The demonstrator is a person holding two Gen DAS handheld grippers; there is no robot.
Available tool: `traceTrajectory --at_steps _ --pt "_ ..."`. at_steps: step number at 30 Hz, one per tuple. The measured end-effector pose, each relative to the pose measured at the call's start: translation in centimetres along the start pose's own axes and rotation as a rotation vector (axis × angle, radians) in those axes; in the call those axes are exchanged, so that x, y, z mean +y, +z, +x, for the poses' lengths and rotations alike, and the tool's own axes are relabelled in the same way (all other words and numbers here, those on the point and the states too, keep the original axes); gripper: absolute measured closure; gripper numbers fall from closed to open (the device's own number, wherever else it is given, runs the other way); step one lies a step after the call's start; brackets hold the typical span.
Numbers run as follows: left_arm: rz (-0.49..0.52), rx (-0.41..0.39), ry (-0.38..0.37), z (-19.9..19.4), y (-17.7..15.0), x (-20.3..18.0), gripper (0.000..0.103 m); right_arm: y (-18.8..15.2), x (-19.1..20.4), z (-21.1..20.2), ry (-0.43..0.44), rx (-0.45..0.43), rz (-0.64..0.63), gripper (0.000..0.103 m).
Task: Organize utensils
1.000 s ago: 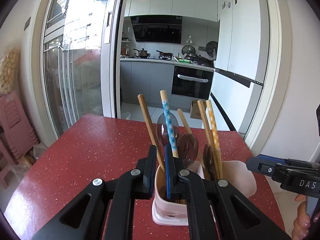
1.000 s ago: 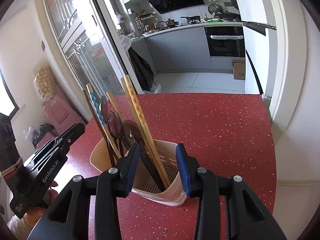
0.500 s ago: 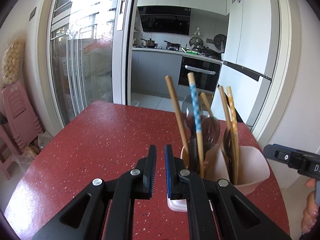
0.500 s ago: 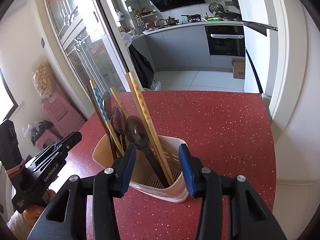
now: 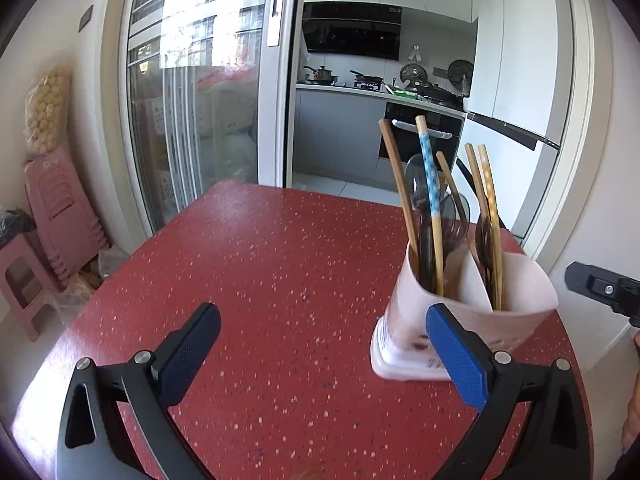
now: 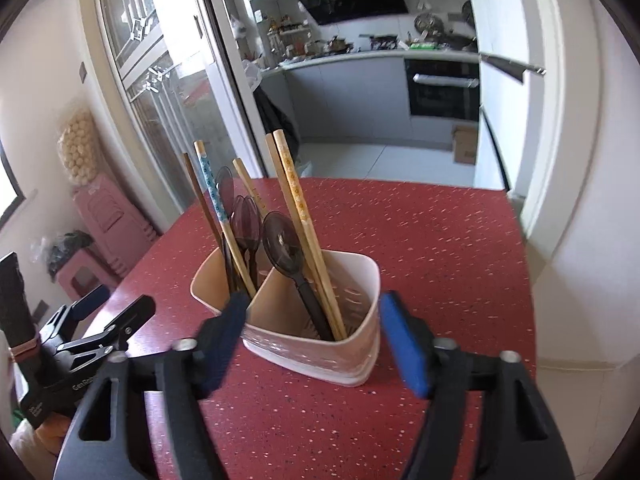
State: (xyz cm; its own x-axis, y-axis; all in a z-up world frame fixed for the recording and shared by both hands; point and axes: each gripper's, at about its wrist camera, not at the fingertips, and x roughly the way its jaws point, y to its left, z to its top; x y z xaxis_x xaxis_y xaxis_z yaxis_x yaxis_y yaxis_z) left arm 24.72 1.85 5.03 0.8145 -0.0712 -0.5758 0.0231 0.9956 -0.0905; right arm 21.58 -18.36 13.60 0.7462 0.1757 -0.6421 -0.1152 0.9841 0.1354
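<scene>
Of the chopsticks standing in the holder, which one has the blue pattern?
The blue-patterned chopstick in the holder's left compartment, beside a plain wooden one. The pair in the other compartment has orange dots.

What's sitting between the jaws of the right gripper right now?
In the right wrist view, the near corner of the pink utensil holder stands between the opening jaws of the right gripper, with gaps on both sides; chopsticks and dark spoons stand in it.

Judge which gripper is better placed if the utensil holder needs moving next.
Right, probably. The right gripper has the holder centred between its opening jaws, pads clear of the walls. The left gripper, also opening, has only table between its jaws; the holder stands beside its right finger.
</scene>
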Motion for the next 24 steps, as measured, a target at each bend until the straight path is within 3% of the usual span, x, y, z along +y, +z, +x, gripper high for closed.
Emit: traceTrajectory --at_steps 5,8,10,24 --pt "0.01 0.0 0.009 -1.5 -2.2 0.2 0.0 -2.1 0.5 -1.9 -0.086 -0.058 -0.008 0.019" --pt "0.012 -0.013 0.012 -2.4 -3.4 0.0 0.0 -3.7 0.7 -2.9 -0.125 -0.093 0.002 0.013" --pt "0.019 -0.028 0.01 -3.1 -4.0 0.0 0.0 -4.5 0.9 -3.3 -0.14 -0.108 0.0 0.0" --pt "0.103 -0.116 -0.008 -5.0 -7.7 -1.3 0.0 -9.1 0.4 -3.6 -0.249 -0.202 0.057 0.0"
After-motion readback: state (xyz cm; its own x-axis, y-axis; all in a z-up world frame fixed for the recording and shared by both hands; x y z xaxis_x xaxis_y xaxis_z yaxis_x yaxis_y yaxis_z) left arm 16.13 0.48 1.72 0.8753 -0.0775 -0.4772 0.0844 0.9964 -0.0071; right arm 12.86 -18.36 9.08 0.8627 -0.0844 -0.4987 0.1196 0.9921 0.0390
